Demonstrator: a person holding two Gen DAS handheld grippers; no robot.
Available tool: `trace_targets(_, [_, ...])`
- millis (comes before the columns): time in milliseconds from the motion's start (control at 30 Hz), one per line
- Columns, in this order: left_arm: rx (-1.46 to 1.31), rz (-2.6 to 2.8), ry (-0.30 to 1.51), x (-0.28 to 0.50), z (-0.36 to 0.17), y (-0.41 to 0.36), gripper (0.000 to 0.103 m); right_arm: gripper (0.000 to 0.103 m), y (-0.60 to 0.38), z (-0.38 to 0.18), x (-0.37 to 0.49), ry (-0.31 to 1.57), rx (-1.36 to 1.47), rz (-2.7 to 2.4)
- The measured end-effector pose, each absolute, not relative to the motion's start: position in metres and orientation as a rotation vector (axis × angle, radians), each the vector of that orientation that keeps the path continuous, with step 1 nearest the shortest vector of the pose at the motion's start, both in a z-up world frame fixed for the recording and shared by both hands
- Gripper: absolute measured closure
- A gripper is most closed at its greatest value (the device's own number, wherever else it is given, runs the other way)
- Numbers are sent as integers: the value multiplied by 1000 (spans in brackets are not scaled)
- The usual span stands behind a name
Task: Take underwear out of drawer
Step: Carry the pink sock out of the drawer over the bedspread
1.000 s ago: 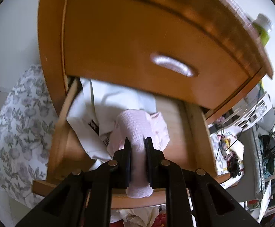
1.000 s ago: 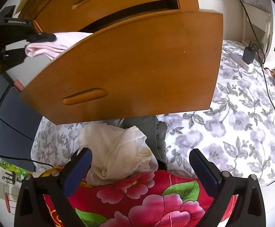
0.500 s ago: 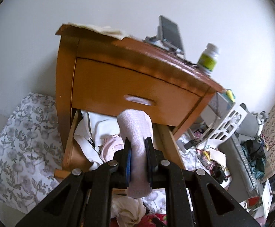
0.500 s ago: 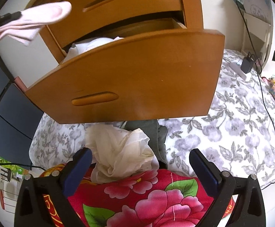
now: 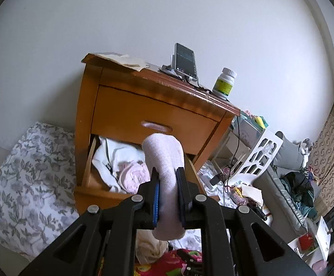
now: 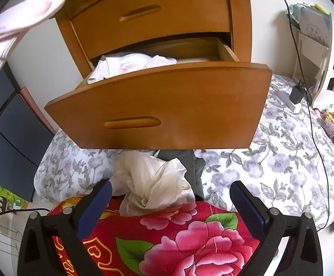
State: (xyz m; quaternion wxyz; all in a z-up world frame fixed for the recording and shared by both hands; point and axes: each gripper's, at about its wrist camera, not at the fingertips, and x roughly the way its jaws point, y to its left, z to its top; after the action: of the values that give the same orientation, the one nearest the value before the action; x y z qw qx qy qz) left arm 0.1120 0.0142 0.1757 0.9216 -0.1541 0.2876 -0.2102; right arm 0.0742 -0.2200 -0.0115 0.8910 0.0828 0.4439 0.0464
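above the open drawer (image 6: 157, 105), left gripper (image 5: 168, 191) clenched on pink underwear (image 5: 164, 158); right gripper (image 6: 170, 203) released

The right gripper (image 6: 170, 197) stands with its jaws wide apart and nothing between them; under it lies a red flowered blanket (image 6: 167, 237) with a crumpled cream cloth (image 6: 151, 181) on it; behind, the lower drawer (image 6: 162, 105) is pulled out, with white and pink clothes (image 6: 130, 64) inside; a pink garment (image 6: 19, 20) hangs in the air at the upper left corner.
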Motion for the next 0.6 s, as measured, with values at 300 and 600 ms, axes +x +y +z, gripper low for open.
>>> trace_targets(300, [-298,-441,632,88,153,8,89,0,-217,3,61,892,148,83])
trace_targets(600, [-235,-448,731,88,114,-18,89,0,-226,11,53,870,157,49])
